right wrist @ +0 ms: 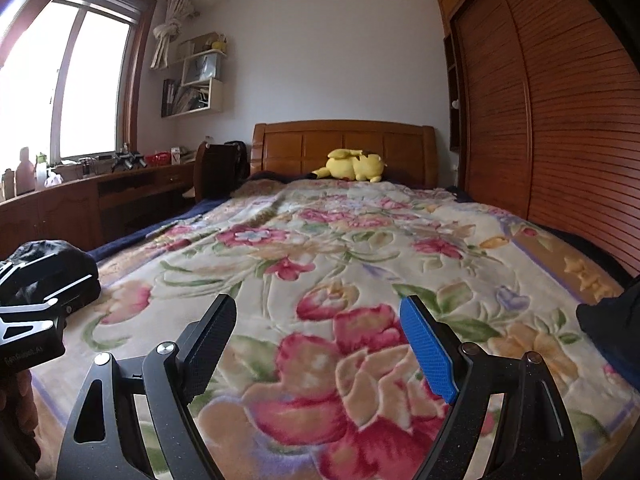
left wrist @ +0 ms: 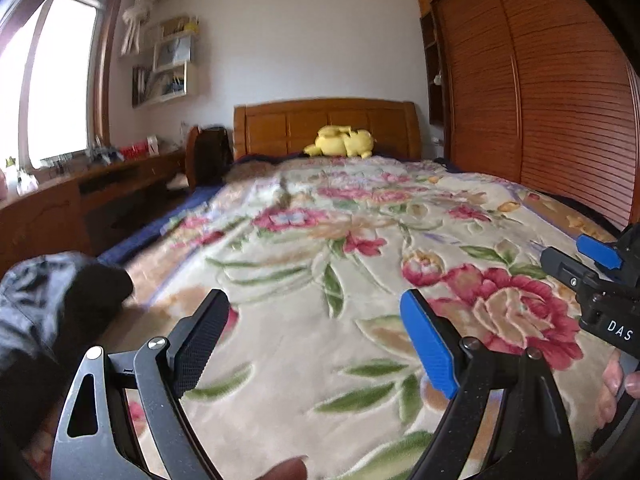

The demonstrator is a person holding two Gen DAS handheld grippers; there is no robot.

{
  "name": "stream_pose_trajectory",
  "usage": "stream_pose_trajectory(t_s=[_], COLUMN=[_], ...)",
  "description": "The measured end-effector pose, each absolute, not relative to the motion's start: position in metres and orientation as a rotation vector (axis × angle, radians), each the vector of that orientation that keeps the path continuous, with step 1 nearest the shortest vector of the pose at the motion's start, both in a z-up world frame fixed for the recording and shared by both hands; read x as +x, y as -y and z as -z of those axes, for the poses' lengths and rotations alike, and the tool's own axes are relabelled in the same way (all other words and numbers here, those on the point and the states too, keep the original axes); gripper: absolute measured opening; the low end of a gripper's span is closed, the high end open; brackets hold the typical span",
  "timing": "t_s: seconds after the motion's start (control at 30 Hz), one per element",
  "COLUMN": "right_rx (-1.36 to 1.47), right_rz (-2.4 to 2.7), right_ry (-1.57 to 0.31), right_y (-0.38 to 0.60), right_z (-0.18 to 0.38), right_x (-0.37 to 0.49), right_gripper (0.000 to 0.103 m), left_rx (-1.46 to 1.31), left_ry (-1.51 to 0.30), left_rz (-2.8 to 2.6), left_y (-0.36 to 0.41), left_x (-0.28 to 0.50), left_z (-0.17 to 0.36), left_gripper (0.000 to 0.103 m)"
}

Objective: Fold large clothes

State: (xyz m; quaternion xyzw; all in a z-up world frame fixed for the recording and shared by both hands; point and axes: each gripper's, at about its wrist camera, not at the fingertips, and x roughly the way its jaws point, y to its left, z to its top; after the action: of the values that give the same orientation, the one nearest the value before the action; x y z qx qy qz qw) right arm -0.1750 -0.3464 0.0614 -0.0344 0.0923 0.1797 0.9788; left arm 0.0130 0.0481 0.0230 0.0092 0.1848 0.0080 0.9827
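Right now your left gripper [left wrist: 316, 332] and your right gripper [right wrist: 318, 336] both hover over the flowered blanket [left wrist: 360, 240] on the bed, jaws spread wide and holding nothing. The dark garment [left wrist: 52, 300] lies bunched at the blanket's near left edge, to the left of your left gripper and apart from it. A second dark cloth [right wrist: 612, 328] shows at the right edge. A yellow plush toy [right wrist: 354, 166] rests by the headboard [right wrist: 344, 140].
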Motion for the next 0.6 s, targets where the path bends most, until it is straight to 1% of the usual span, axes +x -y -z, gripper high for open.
stream_pose_trajectory(t_s=[0.17,0.6], right_rx=[-0.073,-0.069], right_rz=[-0.361,-0.362], right_ry=[-0.195,-0.204], right_y=[0.3444,0.3449], right_z=[-0.0646,-0.0644], right_x=[-0.1735,-0.1709], right_gripper=[0.085,0.085], left_rx=[0.018,0.011], left_ry=[-0.392,-0.387], left_rz=[-0.018,-0.021], left_y=[-0.0509,-0.0560], left_x=[0.0193,0.0170], left_z=[-0.0130,-0.0126], left_gripper=[0.088,0.088])
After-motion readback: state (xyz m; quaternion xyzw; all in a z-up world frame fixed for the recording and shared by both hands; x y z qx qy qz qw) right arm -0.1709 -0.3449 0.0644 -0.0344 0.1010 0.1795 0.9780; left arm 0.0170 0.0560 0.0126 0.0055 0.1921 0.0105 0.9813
